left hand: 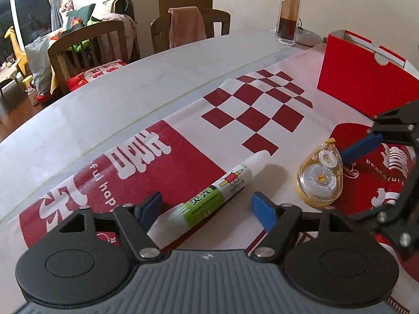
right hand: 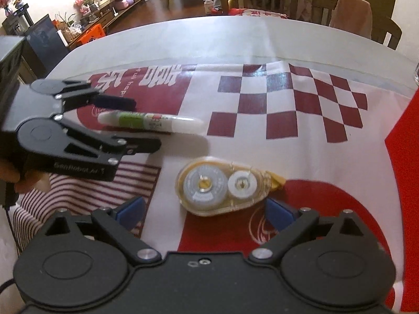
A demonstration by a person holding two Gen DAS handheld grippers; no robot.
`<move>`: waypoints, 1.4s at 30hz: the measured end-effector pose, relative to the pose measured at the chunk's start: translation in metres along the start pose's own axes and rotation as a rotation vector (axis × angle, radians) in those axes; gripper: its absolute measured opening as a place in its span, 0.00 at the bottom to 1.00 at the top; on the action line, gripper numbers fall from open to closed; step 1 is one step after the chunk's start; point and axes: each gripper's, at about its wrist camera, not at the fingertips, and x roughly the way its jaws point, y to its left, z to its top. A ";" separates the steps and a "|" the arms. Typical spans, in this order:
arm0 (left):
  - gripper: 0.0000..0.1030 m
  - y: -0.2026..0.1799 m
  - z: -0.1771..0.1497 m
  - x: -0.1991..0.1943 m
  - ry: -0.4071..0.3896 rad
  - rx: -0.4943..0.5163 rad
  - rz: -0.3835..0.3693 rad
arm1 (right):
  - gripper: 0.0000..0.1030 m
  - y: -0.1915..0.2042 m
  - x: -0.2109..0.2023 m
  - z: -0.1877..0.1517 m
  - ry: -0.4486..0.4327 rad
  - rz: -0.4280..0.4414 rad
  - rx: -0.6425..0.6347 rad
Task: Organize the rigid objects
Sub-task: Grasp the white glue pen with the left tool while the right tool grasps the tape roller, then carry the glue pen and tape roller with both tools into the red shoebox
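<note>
A white marker pen (left hand: 217, 191) with a green label lies slantwise on the red-and-white mat (left hand: 251, 110). My left gripper (left hand: 207, 206) stands open astride its near end, blue pads clear of the barrel on both sides. Right of the pen lies a clear yellow correction tape dispenser (left hand: 318, 175), with one blue finger (left hand: 358, 147) of the right gripper next to its tip. In the right wrist view the dispenser (right hand: 222, 185) lies flat between the wide-open fingers of my right gripper (right hand: 205, 209), untouched. At the left there, the left gripper (right hand: 145, 123) flanks the pen (right hand: 149, 121).
An open red cardboard box (left hand: 361, 78) stands at the back right of the mat. A glass jar of dark liquid (left hand: 288, 18) and a lamp's neck stand behind it. Wooden chairs (left hand: 86, 49) line the table's far edge, one draped with a pink towel (left hand: 187, 26).
</note>
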 end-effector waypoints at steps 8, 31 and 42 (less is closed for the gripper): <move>0.39 0.002 -0.003 -0.008 -0.008 -0.071 0.026 | 0.91 0.004 0.010 0.015 -0.012 -0.045 -0.007; 0.20 -0.022 -0.011 -0.019 -0.003 -0.266 0.127 | 0.73 0.003 -0.012 0.001 -0.079 -0.113 -0.026; 0.20 -0.042 -0.020 -0.060 -0.032 -0.390 0.119 | 0.73 0.000 -0.071 -0.013 -0.117 -0.061 -0.055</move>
